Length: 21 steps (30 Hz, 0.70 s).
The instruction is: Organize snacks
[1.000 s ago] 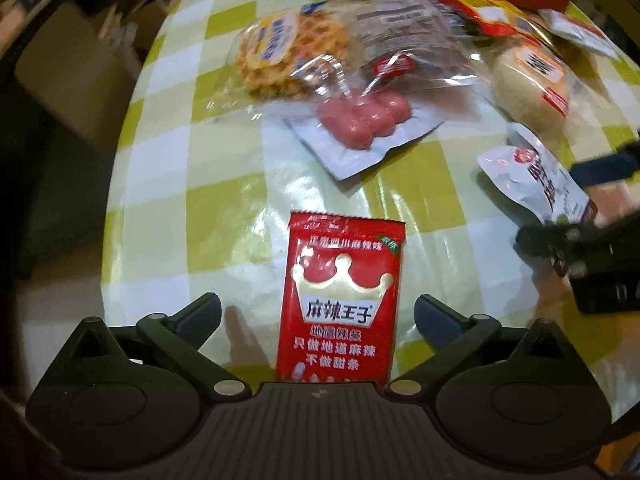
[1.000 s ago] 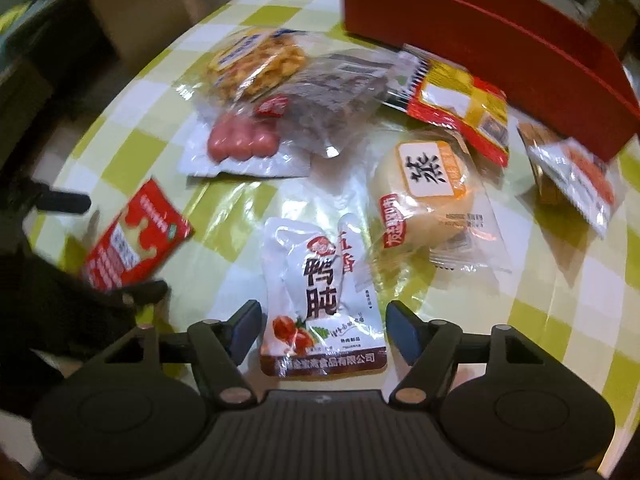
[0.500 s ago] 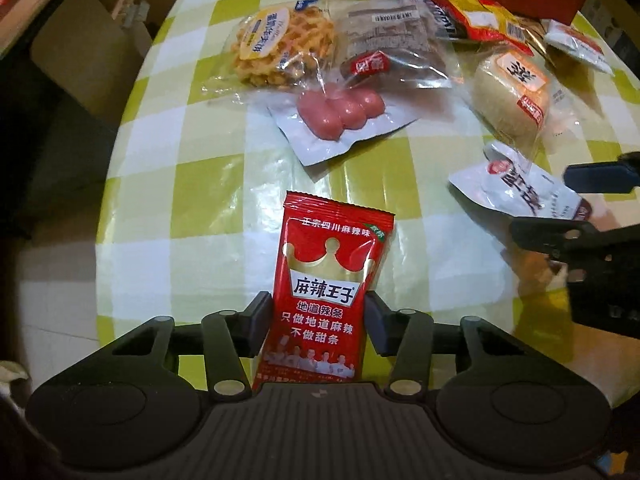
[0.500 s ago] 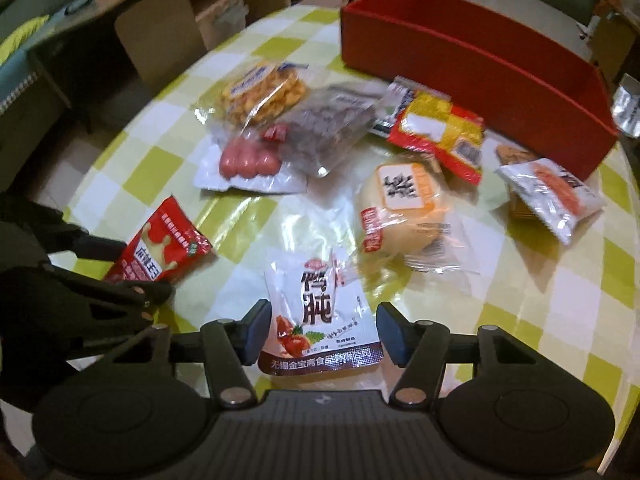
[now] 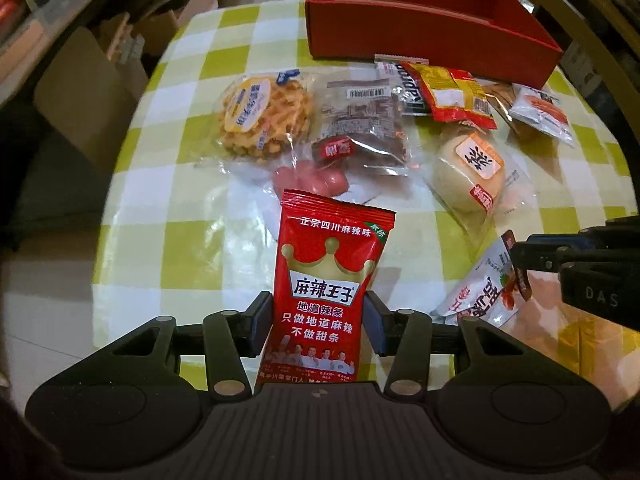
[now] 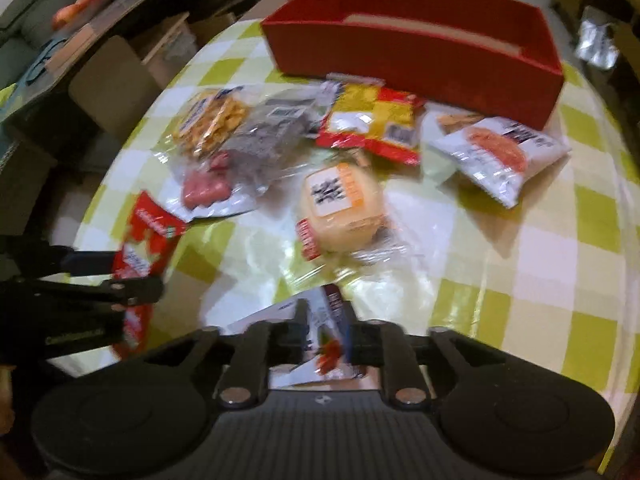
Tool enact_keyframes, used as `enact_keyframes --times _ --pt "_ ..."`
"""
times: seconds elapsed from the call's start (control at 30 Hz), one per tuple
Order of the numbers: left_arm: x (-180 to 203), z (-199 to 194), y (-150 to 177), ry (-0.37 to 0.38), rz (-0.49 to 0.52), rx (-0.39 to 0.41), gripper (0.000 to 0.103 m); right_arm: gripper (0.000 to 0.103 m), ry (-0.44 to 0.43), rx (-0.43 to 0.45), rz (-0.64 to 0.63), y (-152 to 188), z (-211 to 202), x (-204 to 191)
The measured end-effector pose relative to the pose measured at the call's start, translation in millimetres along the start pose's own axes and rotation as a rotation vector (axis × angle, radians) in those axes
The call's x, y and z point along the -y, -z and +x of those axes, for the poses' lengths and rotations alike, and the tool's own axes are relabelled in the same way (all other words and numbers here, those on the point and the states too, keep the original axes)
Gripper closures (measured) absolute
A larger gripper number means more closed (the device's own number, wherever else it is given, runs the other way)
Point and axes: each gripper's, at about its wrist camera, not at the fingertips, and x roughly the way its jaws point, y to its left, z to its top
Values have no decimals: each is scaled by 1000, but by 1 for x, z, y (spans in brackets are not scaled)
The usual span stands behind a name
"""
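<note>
Both claws are loaded! Left gripper [image 5: 319, 316] has its jaws squeezed onto the lower half of the red spicy-strip packet [image 5: 328, 280], which stands upright between the pads, lifted clear of the checked tablecloth [image 5: 192, 240]. Right gripper [image 6: 323, 338] is pinched tight on the white duck-gizzard pouch [image 6: 326, 334]; that view is smeared with blur, but the pouch is plainly clamped and crumpled between the jaws.

Now look to the red box [image 5: 432, 24] at the far side of the table. What shows of its inside looks bare, so by my reading nothing has gone in yet. That makes this the very start of the job: two packets in hand, none delivered.

And plenty waits on the cloth. Just in front of the red box lies the red-and-yellow packet [image 5: 452, 94], with the white-and-orange sachet [image 5: 540, 114] beside it near the box's right end. Further from the box sit the waffle cookie bag [image 5: 264, 118], the clear bag of brown snacks [image 5: 360, 124] overlapping the pink sausage pack [image 5: 316, 176], and the round bun [image 5: 472, 172] in its wrapper.

Six still down, as far as I can count, plus the two being carried to the box.
</note>
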Motion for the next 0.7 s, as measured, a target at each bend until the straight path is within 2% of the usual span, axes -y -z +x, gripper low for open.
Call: enact_keyframes --times 0.03,0.1,0.23,0.37,0.47,0.53,0.6,0.7 --pt "-5 3 1 18 -1 3 47 54 -13 -8 -13 2 0 -3" --pt "-14 8 0 56 -19 -14 47 45 -10 -39 22 8 1 -3" --pt "-26 2 -3 115 -70 -2 47 45 -113 -85 300 32 -1 15" --pt "-21 -8 -7 144 -55 40 47 45 -187 -108 421 37 13 4" --pt "-24 -10 -6 166 -56 43 47 45 -148 -58 453 22 19 -4" --pt "-30 -11 -5 174 -72 48 46 45 -78 -44 443 10 21 -9" --pt "-35 -13 -4 181 -83 54 46 45 -25 -44 424 5 19 -11" --pt "-39 -16 -4 198 -93 63 46 44 -2 -70 436 10 11 -8"
